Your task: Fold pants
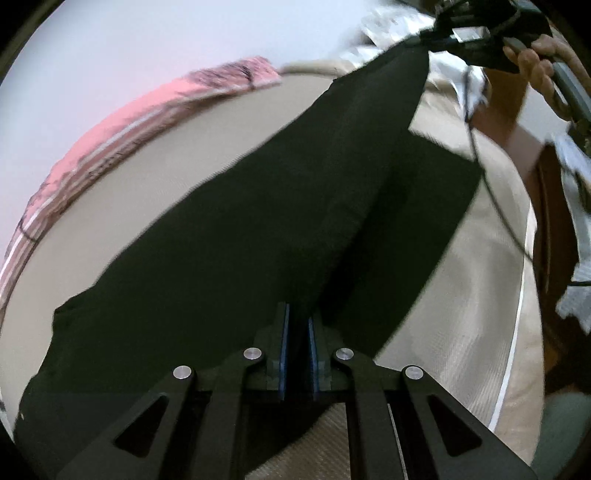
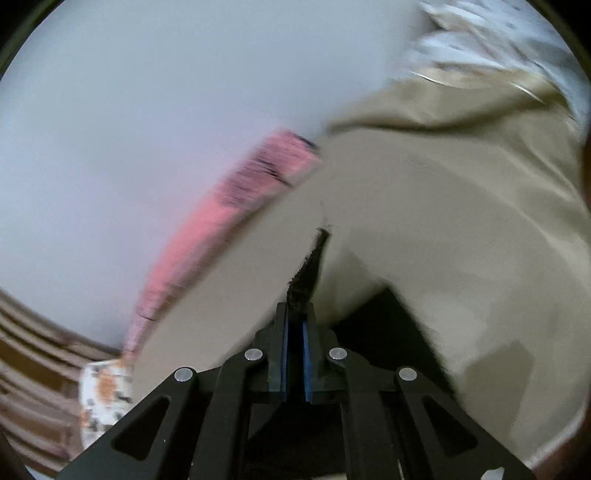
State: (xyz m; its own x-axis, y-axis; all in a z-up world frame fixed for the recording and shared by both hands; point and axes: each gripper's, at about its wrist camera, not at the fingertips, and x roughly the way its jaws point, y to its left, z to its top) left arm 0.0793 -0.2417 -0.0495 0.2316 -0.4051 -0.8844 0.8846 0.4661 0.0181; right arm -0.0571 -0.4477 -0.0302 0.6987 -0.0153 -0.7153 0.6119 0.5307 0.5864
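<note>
The black pants (image 1: 229, 236) hang stretched in the air above a beige bed (image 1: 110, 206). My left gripper (image 1: 297, 314) is shut on one end of the pants at the bottom of the left wrist view. My right gripper (image 1: 424, 38) is at the top right of that view, shut on the other end. In the right wrist view my right gripper (image 2: 295, 314) pinches a frayed black edge of the pants (image 2: 308, 273), and more of the cloth hangs below to the right.
A pink patterned blanket (image 1: 110, 129) lies along the bed's far edge by a pale wall. White and grey patterned bedding (image 1: 391, 26) sits at the head of the bed. A brown wooden frame (image 1: 550, 221) borders the bed's right side.
</note>
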